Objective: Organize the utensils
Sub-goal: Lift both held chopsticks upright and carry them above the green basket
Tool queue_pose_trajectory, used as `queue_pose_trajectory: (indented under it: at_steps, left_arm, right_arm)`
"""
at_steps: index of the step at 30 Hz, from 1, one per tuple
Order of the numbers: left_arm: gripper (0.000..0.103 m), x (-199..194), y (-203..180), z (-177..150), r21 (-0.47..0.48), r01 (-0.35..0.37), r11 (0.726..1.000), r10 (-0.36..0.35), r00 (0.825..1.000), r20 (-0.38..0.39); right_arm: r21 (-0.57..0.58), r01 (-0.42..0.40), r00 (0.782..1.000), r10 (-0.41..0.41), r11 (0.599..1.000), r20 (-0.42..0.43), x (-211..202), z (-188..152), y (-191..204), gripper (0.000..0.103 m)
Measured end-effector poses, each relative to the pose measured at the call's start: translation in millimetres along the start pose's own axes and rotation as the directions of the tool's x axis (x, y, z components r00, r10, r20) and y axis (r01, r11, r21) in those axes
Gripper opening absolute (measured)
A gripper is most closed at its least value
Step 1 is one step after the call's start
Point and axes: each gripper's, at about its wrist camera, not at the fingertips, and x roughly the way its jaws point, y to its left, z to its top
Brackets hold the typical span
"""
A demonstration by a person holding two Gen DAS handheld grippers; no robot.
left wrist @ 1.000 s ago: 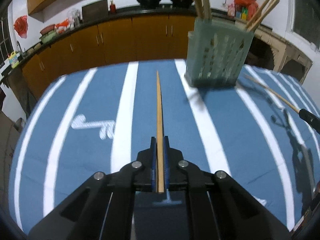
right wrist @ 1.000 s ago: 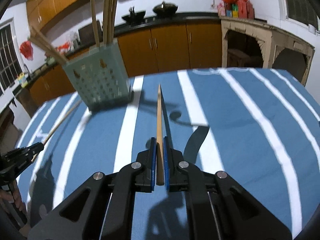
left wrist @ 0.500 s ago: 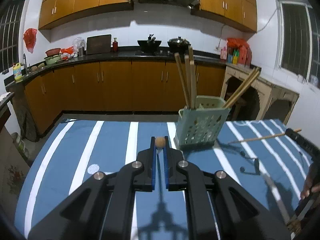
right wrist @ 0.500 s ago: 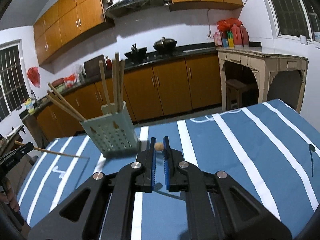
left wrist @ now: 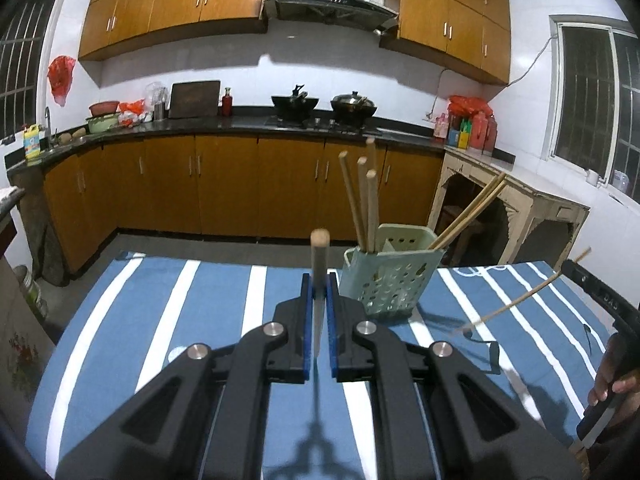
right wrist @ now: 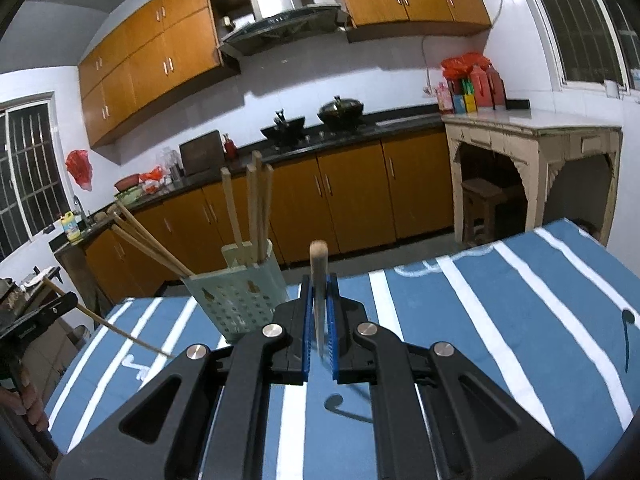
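My left gripper [left wrist: 319, 280] is clamped on a chopstick [left wrist: 319, 254] whose blunt butt end now pokes up above the blue pads, and my right gripper [right wrist: 319, 282] pinches a second chopstick [right wrist: 319, 264] the same way. A second ago each stick lay flat ahead of its jaws, stretched out low over the cloth with the cameras looking down; half a second ago I had levelled out so only a round end showed; now both sticks stand nearly upright, thin tips pointing down towards the striped tablecloth [left wrist: 152, 312]. I read that as the turn that readies them for dropping tip-first. The green holder [left wrist: 390, 276] sits near the far edge of the tabletop, just right of my left jaws and just left of my right ones, with several chopsticks already in it: upright ones at its back, two leaning out over one side. It looks smaller and lower in view than before, so both hands have risen and pulled back. Neither stick is over its opening yet; I still have to carry each one across above the rim.
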Motion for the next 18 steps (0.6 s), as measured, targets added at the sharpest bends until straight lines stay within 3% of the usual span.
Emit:
queue_pose_trajectory:
  at_steps: [13, 18]
  left_arm:
    - [0.008, -15.6, -29.2, 42.0, 0.028, 0.076, 0.997, -0.078, 0.992, 0.1]
    - [0.008, -18.0, -45.0, 72.4, 0.019, 0.087, 0.996, -0.089, 0.977, 0.194]
  right_arm:
    - [-0.053, -0.111, 0.989, 0.116, 0.992, 0.096, -11.7, 45.4, 41.5, 0.008]
    - [-0.073, -0.132, 0.971, 0.144, 0.989, 0.191, -13.7, 75.0, 61.1, 0.007]
